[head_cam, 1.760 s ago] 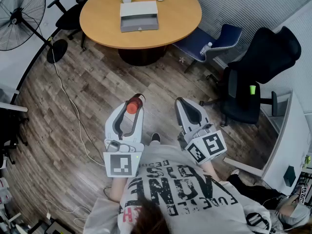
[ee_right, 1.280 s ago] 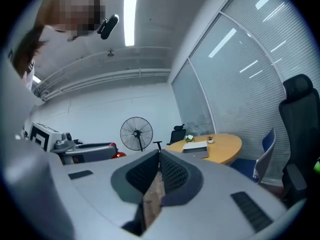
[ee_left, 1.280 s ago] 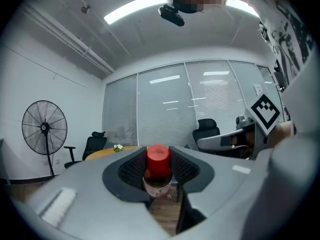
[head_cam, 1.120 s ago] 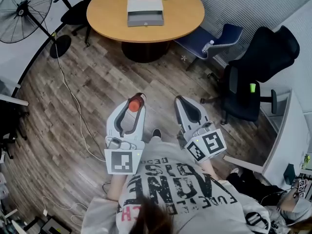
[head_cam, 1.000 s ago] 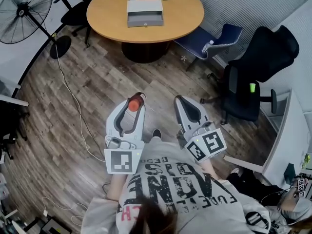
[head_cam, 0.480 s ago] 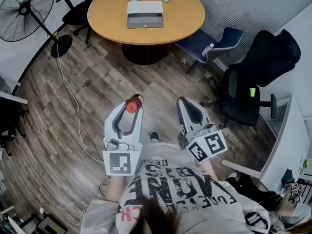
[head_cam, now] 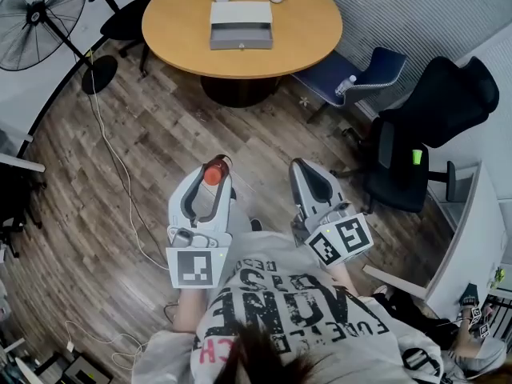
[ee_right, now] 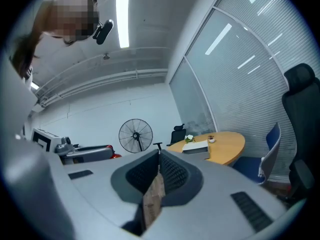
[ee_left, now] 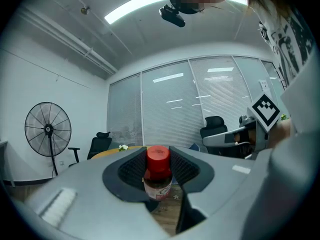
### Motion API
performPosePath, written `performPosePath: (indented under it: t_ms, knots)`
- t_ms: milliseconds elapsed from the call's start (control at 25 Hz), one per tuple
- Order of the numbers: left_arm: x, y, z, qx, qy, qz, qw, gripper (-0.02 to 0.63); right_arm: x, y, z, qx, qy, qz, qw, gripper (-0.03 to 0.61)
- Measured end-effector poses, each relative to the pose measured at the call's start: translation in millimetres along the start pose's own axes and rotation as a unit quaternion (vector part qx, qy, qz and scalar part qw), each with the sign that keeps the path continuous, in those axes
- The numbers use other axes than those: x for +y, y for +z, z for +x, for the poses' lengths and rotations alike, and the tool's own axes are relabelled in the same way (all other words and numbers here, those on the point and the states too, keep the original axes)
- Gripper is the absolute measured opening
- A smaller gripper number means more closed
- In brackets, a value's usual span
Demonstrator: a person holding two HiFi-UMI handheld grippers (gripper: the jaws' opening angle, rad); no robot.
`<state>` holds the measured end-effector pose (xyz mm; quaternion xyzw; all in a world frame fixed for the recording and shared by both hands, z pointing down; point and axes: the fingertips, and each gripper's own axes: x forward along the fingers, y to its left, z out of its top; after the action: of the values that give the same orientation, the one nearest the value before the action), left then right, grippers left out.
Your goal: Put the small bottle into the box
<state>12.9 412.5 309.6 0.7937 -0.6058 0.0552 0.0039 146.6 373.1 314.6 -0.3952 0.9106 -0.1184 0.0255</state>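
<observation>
- The small bottle (ee_left: 158, 173) with the red cap is in my left gripper (head_cam: 214, 174). It stands upright between the two dark ribbed pads, and they press on its sides just below the cap.
- So I judge the picking-up part as done: the bottle is off any surface and rides in the lower middle of the head view, above the wooden floor (head_cam: 152, 158).
- My right gripper (head_cam: 308, 170) holds nothing. Its jaws are pressed together, with only floor visible in the thin slit under the pads.
- The box (head_cam: 241, 25) lies on the round wooden table (head_cam: 320, 46) at the top of the head view, well apart from both grippers. A wide strip of floor is between us.
- The box is pale on top and has a grey front with a small knob, like a drawer. From here I cannot tell if it is open enough to take the bottle.
- What is left, as I judge it: to carry the bottle to the table, to bring it over or into the box, and to let it go there. If the box proves closed, the free right gripper may have to open it first.
- Nothing is yet inside the box, as far as I can see.
</observation>
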Motion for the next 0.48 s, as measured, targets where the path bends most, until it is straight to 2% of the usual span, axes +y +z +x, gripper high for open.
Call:
performPosePath:
  t_ms: [480]
  knots:
    - [87.8,27.8,89.5,-0.018,-0.029,0.008,0.9994,0.147,-20.8,33.9,112.9,-0.012,-0.023,0.002,1.0,0.015]
